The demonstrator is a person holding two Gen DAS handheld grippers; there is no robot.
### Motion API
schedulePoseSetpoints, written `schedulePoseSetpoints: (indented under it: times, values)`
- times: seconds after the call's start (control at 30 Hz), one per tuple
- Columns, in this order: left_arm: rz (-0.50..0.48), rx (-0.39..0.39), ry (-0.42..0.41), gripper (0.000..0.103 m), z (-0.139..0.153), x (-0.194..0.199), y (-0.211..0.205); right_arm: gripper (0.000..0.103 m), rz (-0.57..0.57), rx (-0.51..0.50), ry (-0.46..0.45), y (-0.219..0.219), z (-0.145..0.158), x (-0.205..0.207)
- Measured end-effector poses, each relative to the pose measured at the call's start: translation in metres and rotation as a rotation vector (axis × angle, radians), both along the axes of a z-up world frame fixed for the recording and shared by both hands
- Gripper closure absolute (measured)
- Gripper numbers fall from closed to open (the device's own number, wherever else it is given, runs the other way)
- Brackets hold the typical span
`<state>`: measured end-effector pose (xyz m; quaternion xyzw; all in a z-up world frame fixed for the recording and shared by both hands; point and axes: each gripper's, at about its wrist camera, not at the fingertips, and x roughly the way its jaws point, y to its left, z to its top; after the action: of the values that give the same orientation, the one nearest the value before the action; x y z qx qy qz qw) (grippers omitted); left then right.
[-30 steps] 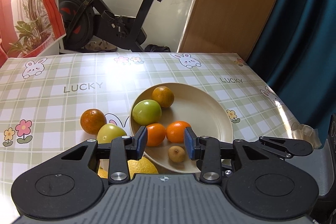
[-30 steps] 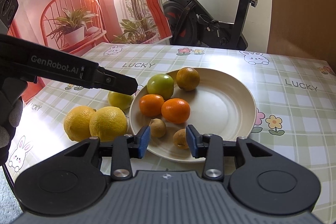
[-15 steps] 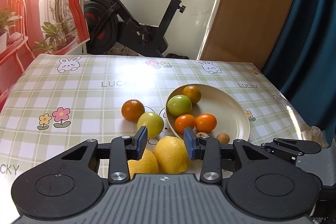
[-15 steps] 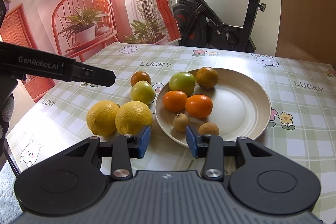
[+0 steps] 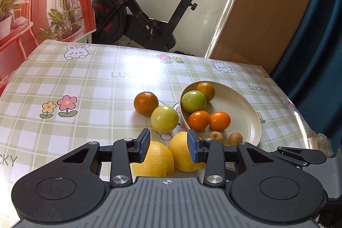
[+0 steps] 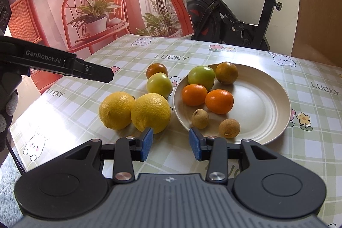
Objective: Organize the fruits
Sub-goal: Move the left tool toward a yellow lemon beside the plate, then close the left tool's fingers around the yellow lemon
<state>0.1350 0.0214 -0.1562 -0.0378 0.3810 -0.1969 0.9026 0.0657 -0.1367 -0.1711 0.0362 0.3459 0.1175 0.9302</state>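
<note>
While both jaws gape empty, two lemons (image 6: 136, 113) touching beside plate (image 6: 273, 104), exercise bike (image 5: 149, 14) behind table.

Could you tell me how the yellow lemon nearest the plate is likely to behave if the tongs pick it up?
The lemon looks firm and pebbly-skinned, so it should probably grip without slipping. Being rounded and loose on the glossy tablecloth, it may roll if nudged. It touches the second lemon, which would likely shift too.
</note>
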Motion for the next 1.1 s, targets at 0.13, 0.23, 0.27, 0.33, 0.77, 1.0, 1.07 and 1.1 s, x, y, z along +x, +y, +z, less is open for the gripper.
schedulePoseSetpoints:
  times: [0.13,0.23,0.27,0.33,0.77,1.0,1.07,1.1]
  values:
    - [-0.005,-0.024,0.011,0.063,-0.011,0.015,-0.012,0.062,0.022,-0.011,0.017,0.006,-0.006,0.004]
    - [-0.020,-0.023,0.028,0.063,-0.019,0.025,-0.021,0.062,0.038,-0.017,0.023,0.008,-0.008,0.005]
    - [-0.022,-0.021,0.032,0.063,-0.021,0.028,-0.024,0.062,0.039,-0.018,0.024,0.009,-0.009,0.006]
    - [-0.022,-0.020,0.046,0.063,-0.026,0.033,-0.026,0.062,0.043,-0.014,0.027,0.008,-0.010,0.006]
    - [-0.104,0.003,0.104,0.063,-0.041,0.034,-0.039,0.062,0.063,0.001,0.058,0.011,-0.020,0.012]
    - [-0.144,-0.016,0.121,0.063,-0.037,0.024,-0.040,0.062,0.065,0.007,0.068,0.012,-0.022,0.012]
    - [-0.154,-0.024,0.123,0.063,-0.035,0.022,-0.039,0.062,0.065,0.009,0.071,0.012,-0.022,0.012]
    - [-0.157,-0.030,0.126,0.063,-0.034,0.020,-0.039,0.062,0.065,0.010,0.072,0.012,-0.022,0.012]
